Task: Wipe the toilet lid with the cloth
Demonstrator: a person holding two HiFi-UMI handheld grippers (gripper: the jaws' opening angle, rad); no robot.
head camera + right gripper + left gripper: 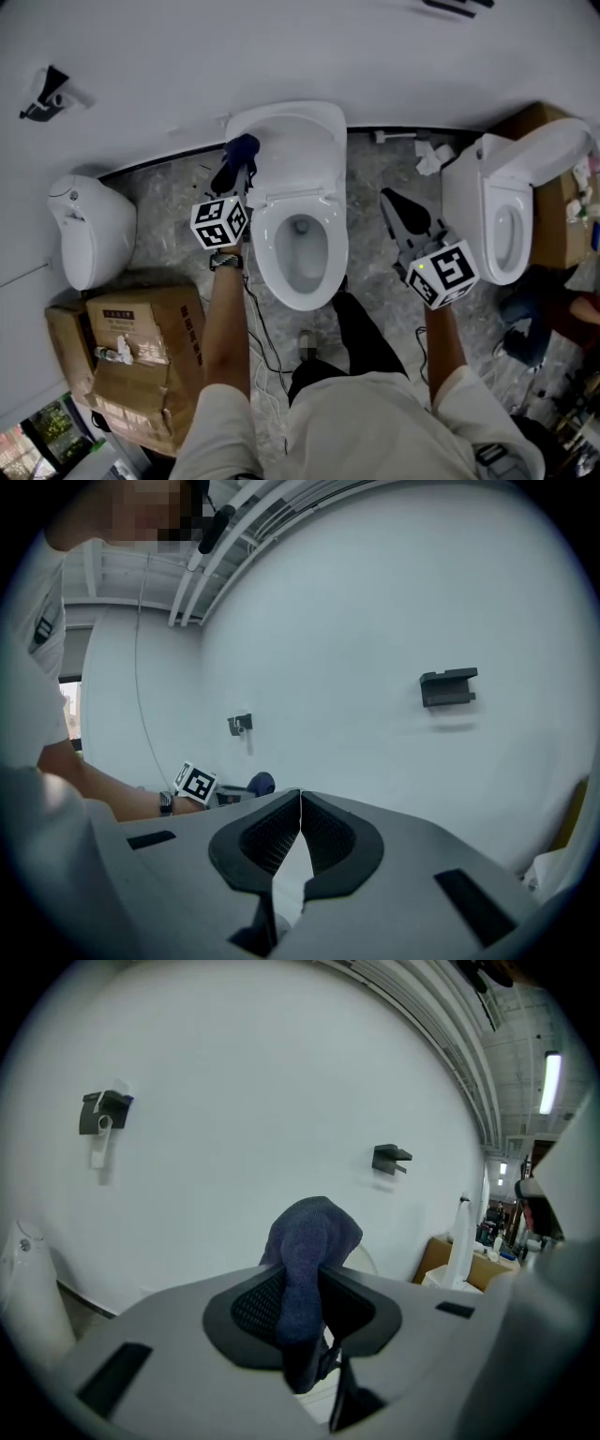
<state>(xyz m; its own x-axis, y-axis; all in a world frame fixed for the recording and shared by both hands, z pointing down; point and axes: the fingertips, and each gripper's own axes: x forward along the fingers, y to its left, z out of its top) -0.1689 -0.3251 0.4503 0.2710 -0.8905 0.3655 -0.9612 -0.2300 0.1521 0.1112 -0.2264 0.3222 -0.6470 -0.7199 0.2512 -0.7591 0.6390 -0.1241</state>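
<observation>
The left tool is clamped on the blue cloth, at 9 o'clock of the raised toilet lid. The right tool is closed and empty. If it is pressed hard, the bunched cloth may slip out.

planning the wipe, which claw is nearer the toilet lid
Left. The left claw, gripping the cloth, is at the lid's left edge; the right claw is off to its right.
</observation>
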